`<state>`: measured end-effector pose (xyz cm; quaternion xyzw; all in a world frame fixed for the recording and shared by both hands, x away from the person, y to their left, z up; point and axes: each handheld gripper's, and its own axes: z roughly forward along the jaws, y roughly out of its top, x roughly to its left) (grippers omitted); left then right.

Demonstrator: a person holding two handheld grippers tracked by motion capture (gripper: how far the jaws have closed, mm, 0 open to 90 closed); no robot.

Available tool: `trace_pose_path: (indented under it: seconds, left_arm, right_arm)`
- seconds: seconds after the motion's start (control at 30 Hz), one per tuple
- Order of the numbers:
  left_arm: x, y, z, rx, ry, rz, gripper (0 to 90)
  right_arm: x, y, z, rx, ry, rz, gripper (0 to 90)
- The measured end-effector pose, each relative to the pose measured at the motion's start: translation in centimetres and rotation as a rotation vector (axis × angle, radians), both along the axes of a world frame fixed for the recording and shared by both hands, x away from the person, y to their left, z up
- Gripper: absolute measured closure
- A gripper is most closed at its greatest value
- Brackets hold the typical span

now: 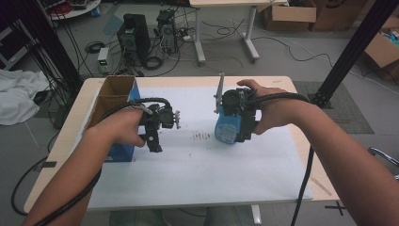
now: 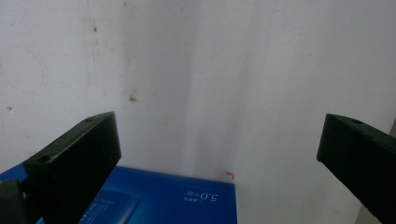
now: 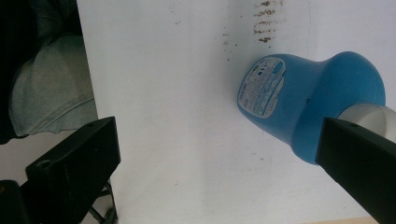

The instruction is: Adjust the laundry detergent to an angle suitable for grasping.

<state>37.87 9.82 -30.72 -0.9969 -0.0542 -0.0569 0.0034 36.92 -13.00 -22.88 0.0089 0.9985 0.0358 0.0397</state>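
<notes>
My right tool, jaws wide open and empty, hovers just above the blue bottle standing at the middle of the desk; farther left, my left tool is also open.

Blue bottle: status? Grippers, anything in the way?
Left gripper open, empty, beside blue box. Right gripper open over blue bottle, not gripping. Bottle upright on white sheet; nothing blocking.

Bottle stands right of box on table.
</notes>
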Motion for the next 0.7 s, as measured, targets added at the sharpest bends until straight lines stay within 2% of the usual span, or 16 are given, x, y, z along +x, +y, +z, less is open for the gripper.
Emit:
trace_pose_path:
  seconds: [0.23, 0.33, 0.37, 0.47, 0.7]
  left_arm:
    - [-0.38, -0.15, 0.49, -0.017, -0.004, 0.002, 0.1]
    - [-0.37, -0.2, 0.45, -0.013, -0.002, 0.001, 0.1]
    - [-0.36, -0.33, 0.46, 0.001, 0.0, 0.003, 0.1]
    - [-0.34, -0.34, 0.57, -0.011, -0.008, -0.002, 0.1]
    - [-0.03, 0.03, 0.47, -0.008, -0.009, 0.004, 0.1]
  right_arm:
    - [-0.28, 0.21, -0.08, -0.004, -0.001, 0.014, 0.0]
    - [-0.23, 0.2, -0.16, -0.004, -0.001, 0.016, 0.0]
    - [-0.18, 0.14, -0.19, 0.006, -0.002, 0.012, 0.0]
    - [-0.22, 0.1, -0.28, -0.001, 0.0, 0.012, 0.0]
    - [-0.07, 0.38, -0.25, -0.009, 0.003, 0.009, 0.0]
